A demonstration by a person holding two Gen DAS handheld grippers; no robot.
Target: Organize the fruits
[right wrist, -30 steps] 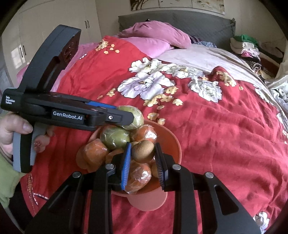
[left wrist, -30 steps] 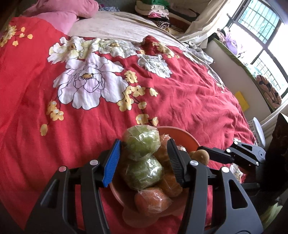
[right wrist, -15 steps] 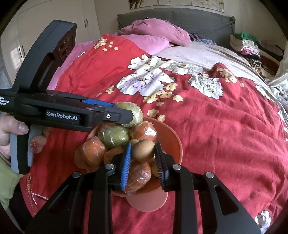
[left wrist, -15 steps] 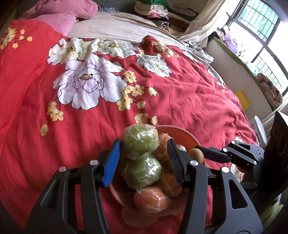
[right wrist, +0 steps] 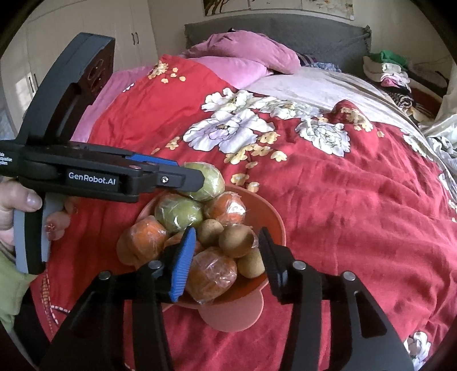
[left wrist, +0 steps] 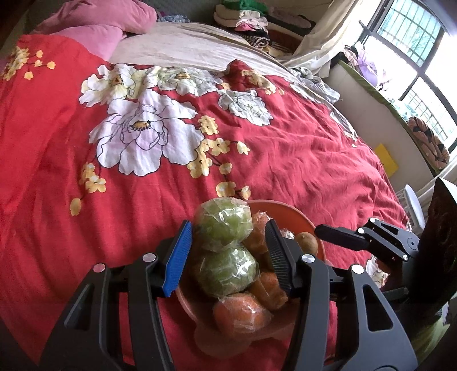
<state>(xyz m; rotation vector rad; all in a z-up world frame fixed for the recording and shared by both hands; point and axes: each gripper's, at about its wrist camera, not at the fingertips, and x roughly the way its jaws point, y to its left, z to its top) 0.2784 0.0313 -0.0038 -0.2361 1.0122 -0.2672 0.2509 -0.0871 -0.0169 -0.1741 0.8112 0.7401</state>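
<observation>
An orange bowl [right wrist: 275, 225] sits on the red flowered bedspread [right wrist: 342, 199], heaped with plastic-wrapped oranges [right wrist: 212, 271], a wrapped green fruit [right wrist: 178, 212] and brown kiwis [right wrist: 251, 264]. My left gripper [left wrist: 228, 224] is shut on a second wrapped green fruit [left wrist: 222, 225], held at the top of the heap's far side. Over the near side, the jaws of my right gripper [right wrist: 226, 232] are opening. A kiwi [right wrist: 237, 239] lies on the heap between them, free of both pads. In the left wrist view that gripper's fingers [left wrist: 337, 237] point in from the right, beside the kiwi [left wrist: 307, 242].
A hand [right wrist: 17, 199] holds the left gripper's grip at the left edge. Pink pillows [right wrist: 245, 54] and a grey headboard lie at the bed's far end. Folded clothes [left wrist: 245, 20] are stacked behind. A window [left wrist: 414, 42] and a low wall run along the bed's right side.
My right gripper's jaws have spread apart and let go of the kiwi, which now rests on the heap. The left gripper and its green fruit have stayed put.
</observation>
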